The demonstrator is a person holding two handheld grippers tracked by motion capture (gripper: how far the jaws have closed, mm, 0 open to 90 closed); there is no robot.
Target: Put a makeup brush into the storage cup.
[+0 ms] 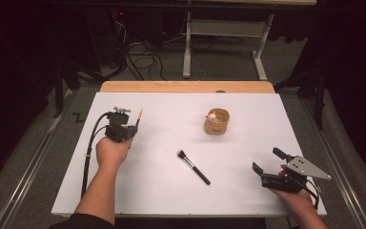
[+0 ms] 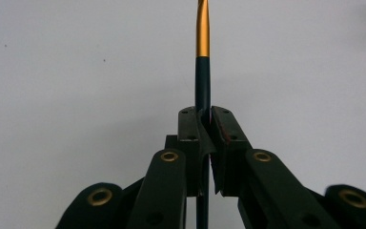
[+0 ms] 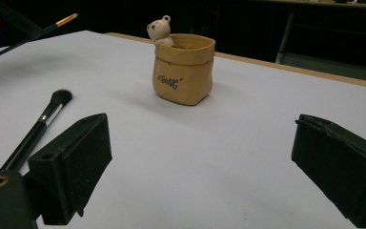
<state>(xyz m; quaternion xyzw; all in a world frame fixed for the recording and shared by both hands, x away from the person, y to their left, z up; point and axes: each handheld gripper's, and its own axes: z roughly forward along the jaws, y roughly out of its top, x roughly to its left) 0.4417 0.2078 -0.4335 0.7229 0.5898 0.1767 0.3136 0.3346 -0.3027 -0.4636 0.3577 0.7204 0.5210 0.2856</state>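
Observation:
My left gripper (image 1: 133,128) hovers over the white sheet's left side, shut on a slender brush (image 1: 139,115) with a dark handle and gold ferrule. In the left gripper view the jaws pinch that slender brush (image 2: 202,71), which points away over the sheet. My right gripper (image 1: 267,161) stands open near the front right, nothing between its jaws. A black makeup brush (image 1: 194,168) with a dark bristle head lies flat mid-sheet; the right gripper view shows the makeup brush (image 3: 38,126) left of the jaws. A tan sack-shaped pot (image 1: 217,121) with a small bear figure stands upright beyond it.
The white sheet (image 1: 171,200) covers a wooden table whose bare far edge (image 1: 186,87) shows behind. The pot (image 3: 183,69) stands ahead of the right gripper's jaws. Cables and white table legs (image 1: 187,52) lie on the floor beyond.

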